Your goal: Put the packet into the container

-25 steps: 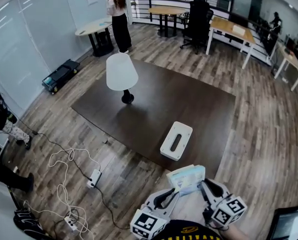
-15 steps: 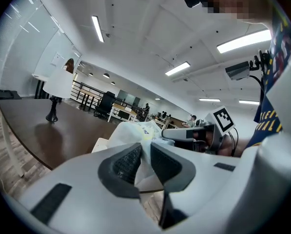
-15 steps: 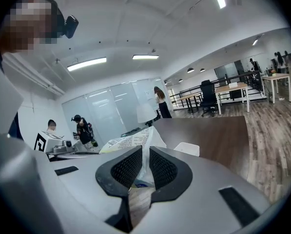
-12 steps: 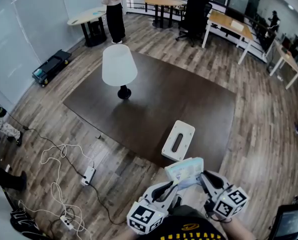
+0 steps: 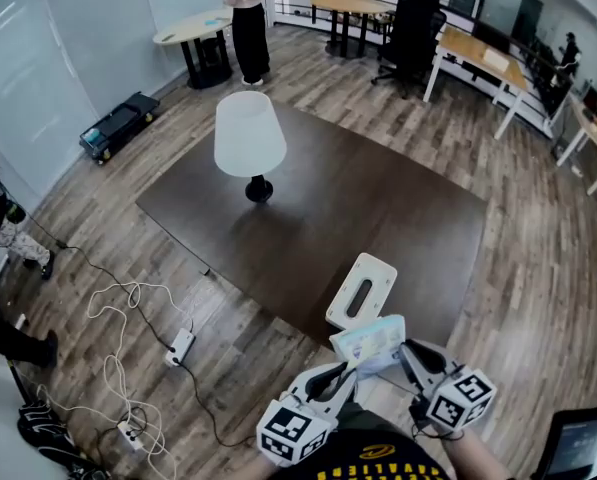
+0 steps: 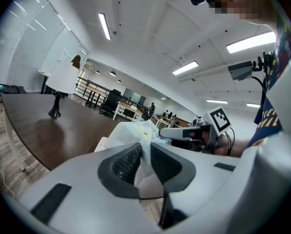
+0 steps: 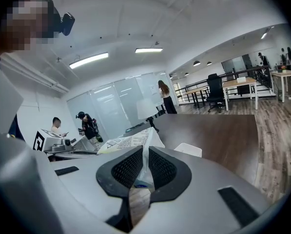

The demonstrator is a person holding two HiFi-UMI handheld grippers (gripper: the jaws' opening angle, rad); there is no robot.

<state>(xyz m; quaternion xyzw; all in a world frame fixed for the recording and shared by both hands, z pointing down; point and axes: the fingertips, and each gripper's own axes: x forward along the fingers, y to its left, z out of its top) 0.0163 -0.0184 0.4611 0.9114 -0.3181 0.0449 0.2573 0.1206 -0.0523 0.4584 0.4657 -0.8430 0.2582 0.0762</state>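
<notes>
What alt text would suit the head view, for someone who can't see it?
Seen from above, a left gripper and a right gripper pinch a pale packet between them, near a white slotted container on a dark table. A white lamp stands farther back.

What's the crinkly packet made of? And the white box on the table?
The packet looks like thin plastic film, pale and slightly shiny: it wrinkles and folds softly. The white box seems hard plastic, smooth and matte, with rounded corners and a neat slot on top, though I can't be sure.
</notes>
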